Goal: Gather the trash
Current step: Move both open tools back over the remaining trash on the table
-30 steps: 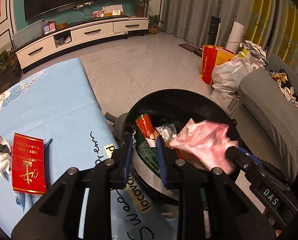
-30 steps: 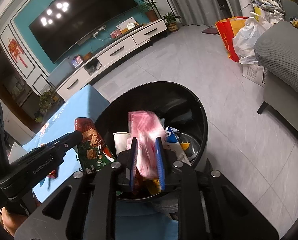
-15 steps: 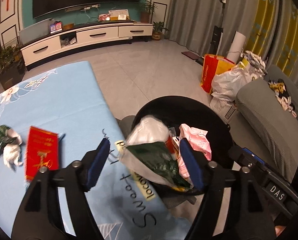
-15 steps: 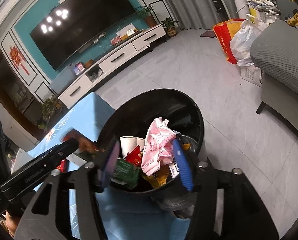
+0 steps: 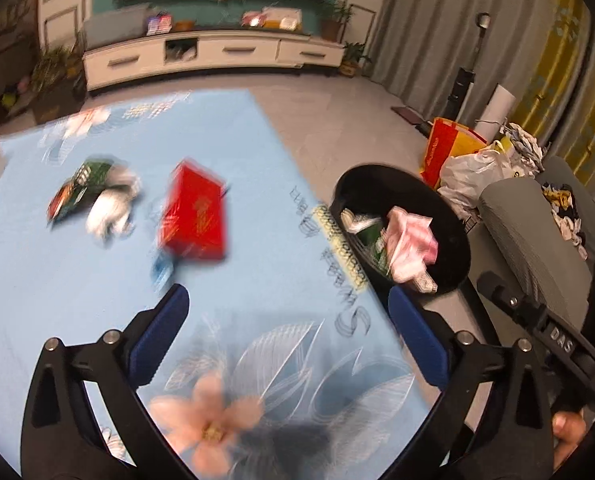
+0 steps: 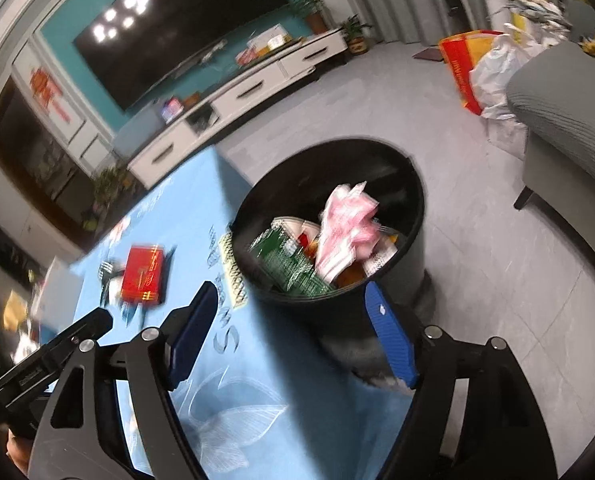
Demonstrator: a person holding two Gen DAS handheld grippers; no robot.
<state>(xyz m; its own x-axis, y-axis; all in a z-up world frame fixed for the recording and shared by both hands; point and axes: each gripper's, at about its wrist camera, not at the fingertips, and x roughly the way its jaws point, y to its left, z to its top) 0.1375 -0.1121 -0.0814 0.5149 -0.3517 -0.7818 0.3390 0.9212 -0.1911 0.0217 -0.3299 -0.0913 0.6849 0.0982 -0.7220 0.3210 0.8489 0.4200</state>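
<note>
Beside the blue tablecloth (image 5: pixel 109 296), at about three o'clock of it, the black bin (image 6: pixel 409 184) already holds a pink wrapper (image 6: pixel 347 224) and a green packet (image 6: pixel 293 264). My left gripper (image 5: pixel 285 332) and right gripper (image 6: pixel 293 328) have just been opening; both sets of jaws stand apart with nothing between them. I judge two pieces remain on the cloth: a red box (image 5: pixel 195 214) at eleven o'clock of my left tongs and crumpled green-and-white litter (image 5: pixel 97 196) beyond it. Nothing blocks that reach; the grey sofa (image 6: pixel 569 120) stands well apart.

Grey tiled floor (image 6: pixel 477 220), white TV cabinet (image 5: pixel 217 54)
</note>
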